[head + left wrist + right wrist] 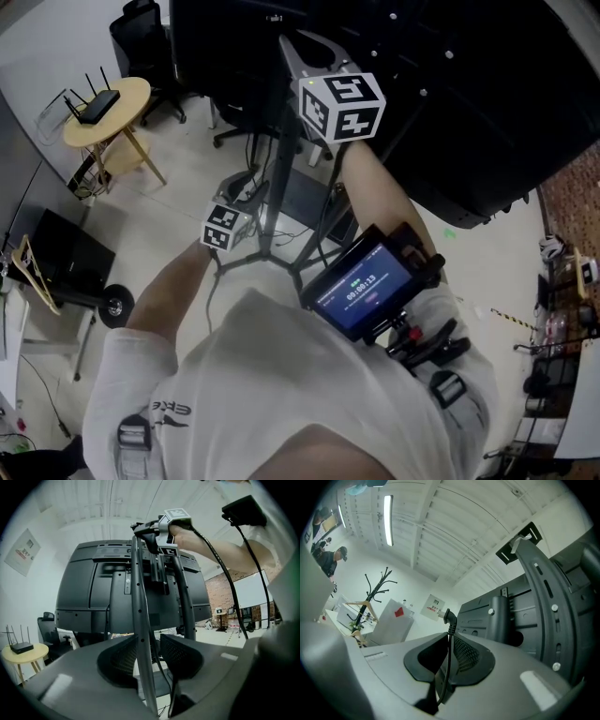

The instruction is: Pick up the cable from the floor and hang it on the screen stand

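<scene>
Left tongs point(149, 641) spread wide, stand pole point(137, 583) between; right tongs point(450, 644) clamped on cable point(449, 620).

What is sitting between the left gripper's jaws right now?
In the left gripper view, an upright bar of the screen stand stands between the open jaws of the left gripper, with a thin cable beside it.

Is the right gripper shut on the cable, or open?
Shut on the cable. In the right gripper view the right gripper pinches it between its pads, the plug standing above the jaws.
</scene>
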`<state>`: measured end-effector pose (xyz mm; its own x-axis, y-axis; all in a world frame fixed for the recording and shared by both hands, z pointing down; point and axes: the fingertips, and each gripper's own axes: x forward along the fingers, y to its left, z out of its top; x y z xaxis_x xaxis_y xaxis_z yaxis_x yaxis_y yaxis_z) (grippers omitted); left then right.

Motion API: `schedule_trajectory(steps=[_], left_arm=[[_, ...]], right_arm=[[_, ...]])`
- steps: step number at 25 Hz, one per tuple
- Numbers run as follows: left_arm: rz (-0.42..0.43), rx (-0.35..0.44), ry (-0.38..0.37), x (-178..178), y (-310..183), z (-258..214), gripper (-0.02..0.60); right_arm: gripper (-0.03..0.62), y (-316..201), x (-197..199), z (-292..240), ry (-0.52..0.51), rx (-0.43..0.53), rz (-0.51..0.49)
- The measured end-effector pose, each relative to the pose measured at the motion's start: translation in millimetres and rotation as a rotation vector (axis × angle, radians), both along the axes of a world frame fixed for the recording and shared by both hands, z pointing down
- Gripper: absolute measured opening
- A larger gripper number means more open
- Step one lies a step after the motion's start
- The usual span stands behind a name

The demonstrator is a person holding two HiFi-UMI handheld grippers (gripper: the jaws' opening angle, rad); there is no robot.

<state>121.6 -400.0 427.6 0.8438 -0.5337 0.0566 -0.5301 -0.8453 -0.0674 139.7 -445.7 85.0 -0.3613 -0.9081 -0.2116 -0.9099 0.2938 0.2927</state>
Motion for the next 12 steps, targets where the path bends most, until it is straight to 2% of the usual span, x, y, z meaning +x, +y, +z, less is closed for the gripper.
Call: schedule_trajectory(steps=[12], left_arm=[[0.017, -0.031, 0.004, 23, 9, 19, 0.129]], right_arm=[[0.051, 16, 7, -29, -0.002, 0.032, 0.027]])
